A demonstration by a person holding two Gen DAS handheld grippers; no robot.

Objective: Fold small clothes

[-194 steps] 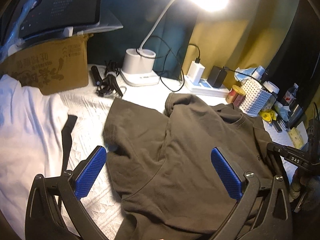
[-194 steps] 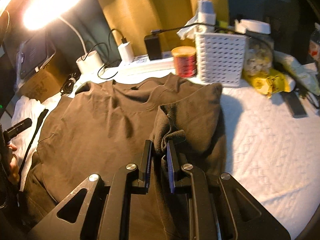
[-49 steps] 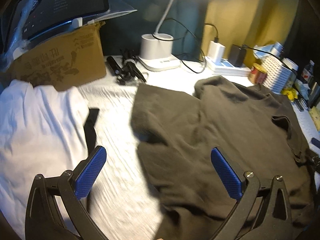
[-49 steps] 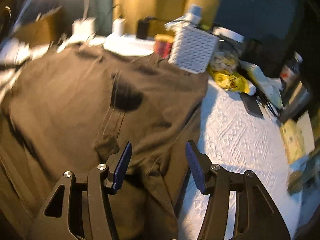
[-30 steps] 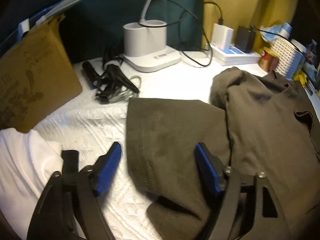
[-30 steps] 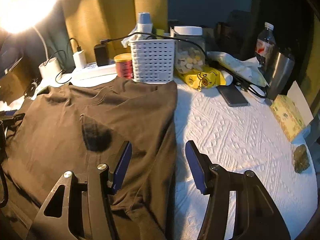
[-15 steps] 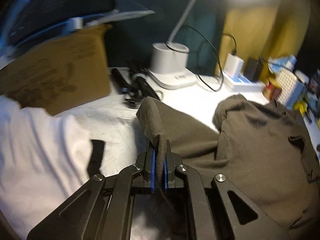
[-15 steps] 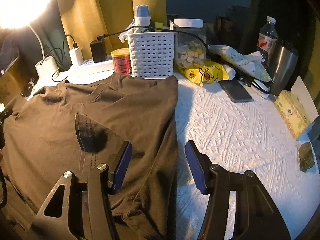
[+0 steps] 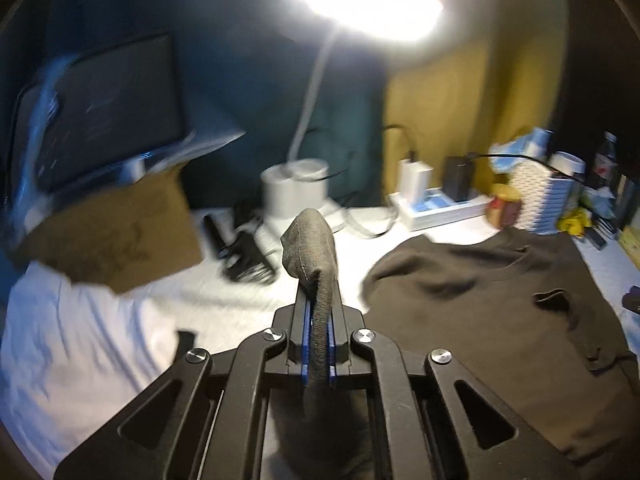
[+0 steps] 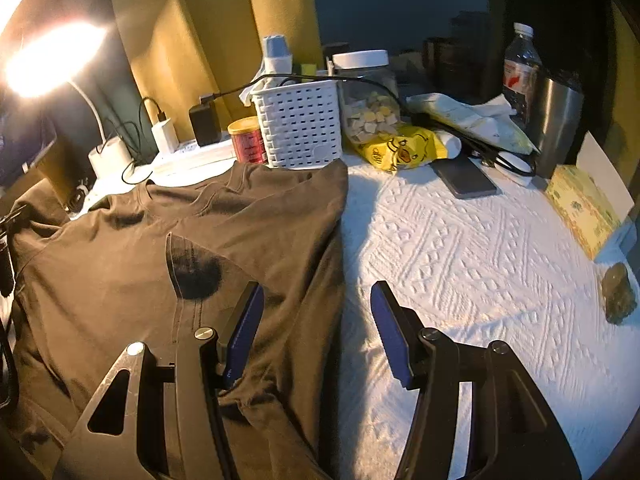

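Pinching a fold of the brown shirt (image 9: 500, 320) in our left claw (image 9: 318, 344), jaws clamped tight, we lift soft, limp cloth that will droop; hems give the best hold. Our right claw (image 10: 316, 324) hangs wide open and empty over the shirt's right edge on the table (image 10: 460, 248). Beyond stand a white basket (image 10: 300, 124), red tin (image 10: 248, 140) and lamp (image 9: 296, 192), close enough to snag.

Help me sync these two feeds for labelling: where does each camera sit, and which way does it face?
Left wrist: on the left tongs, facing the desk lamp; its fingers clamp a fold of brown shirt.
Right wrist: on the right tongs, open, facing the white basket over the shirt's right edge.
Shared: shirt, lamp, basket, red can.
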